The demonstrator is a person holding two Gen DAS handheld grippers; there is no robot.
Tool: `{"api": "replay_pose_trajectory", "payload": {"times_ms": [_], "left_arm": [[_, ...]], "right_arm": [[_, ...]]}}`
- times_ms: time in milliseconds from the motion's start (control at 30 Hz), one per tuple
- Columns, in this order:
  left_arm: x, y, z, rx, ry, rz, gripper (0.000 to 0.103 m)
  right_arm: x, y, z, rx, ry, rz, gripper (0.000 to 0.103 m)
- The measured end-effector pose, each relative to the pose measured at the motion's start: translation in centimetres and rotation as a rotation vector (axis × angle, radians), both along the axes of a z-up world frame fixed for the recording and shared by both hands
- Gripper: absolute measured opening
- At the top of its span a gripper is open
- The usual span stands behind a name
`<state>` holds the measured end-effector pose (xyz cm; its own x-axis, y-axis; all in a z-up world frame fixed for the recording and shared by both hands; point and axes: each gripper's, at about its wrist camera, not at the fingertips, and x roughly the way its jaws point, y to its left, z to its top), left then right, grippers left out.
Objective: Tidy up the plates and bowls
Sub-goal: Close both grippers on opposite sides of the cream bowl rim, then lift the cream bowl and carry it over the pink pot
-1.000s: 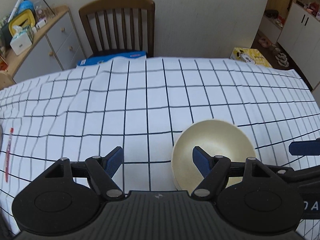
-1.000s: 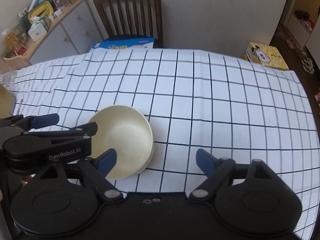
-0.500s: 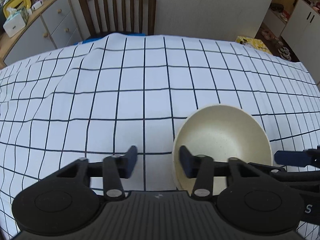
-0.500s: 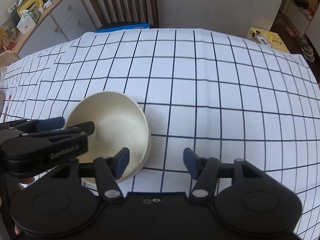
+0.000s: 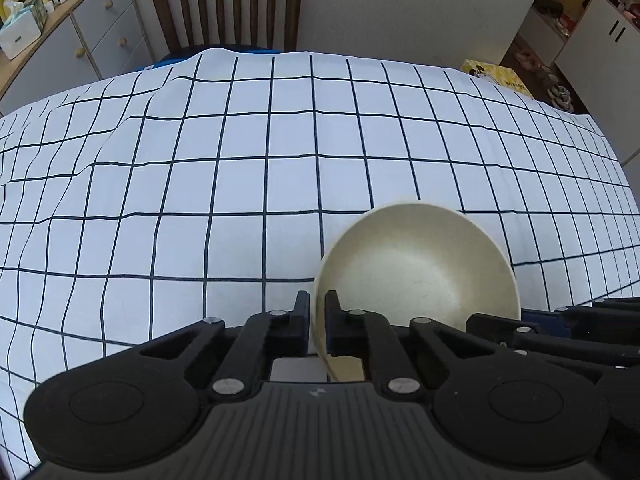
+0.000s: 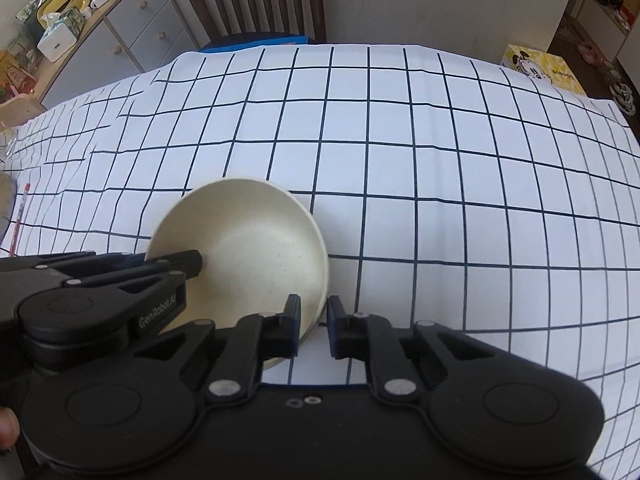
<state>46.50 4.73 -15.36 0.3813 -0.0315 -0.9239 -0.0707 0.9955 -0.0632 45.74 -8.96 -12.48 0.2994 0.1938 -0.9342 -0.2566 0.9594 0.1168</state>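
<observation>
A cream bowl (image 5: 420,272) sits on the white checked tablecloth (image 5: 240,160); it also shows in the right wrist view (image 6: 248,248). My left gripper (image 5: 317,316) is shut on the bowl's left rim, one finger inside and one outside. My right gripper (image 6: 314,320) is shut on the bowl's right rim in the same way. Each gripper shows in the other's view, the left one (image 6: 120,280) and the right one (image 5: 580,320). No plates are in view.
A wooden chair (image 5: 224,4) stands behind the table's far edge. A grey cabinet (image 5: 72,32) with clutter is at the far left. A yellow box (image 6: 540,68) lies on the floor at the far right. A red pencil (image 6: 20,216) lies at the cloth's left edge.
Both grippers have closed from wide open onto opposite rims of the bowl. The views have moved forward over the table.
</observation>
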Motion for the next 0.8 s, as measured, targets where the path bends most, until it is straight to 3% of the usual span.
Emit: {"api": "replay_pose_trajectory", "payload": {"times_ms": [367,800], "left_arm": [[-3.1,-1.7,2.1,0.01,0.009,-0.02,0.005],[-9.1,-5.0,7.6,0.029,-0.008,-0.03,0.005]], "right_arm": [[-2.1,-1.4,1.5,-0.02,0.005,-0.012,0.01],[-8.0,-4.1,6.4,-0.039,-0.017,0.026,0.01]]}}
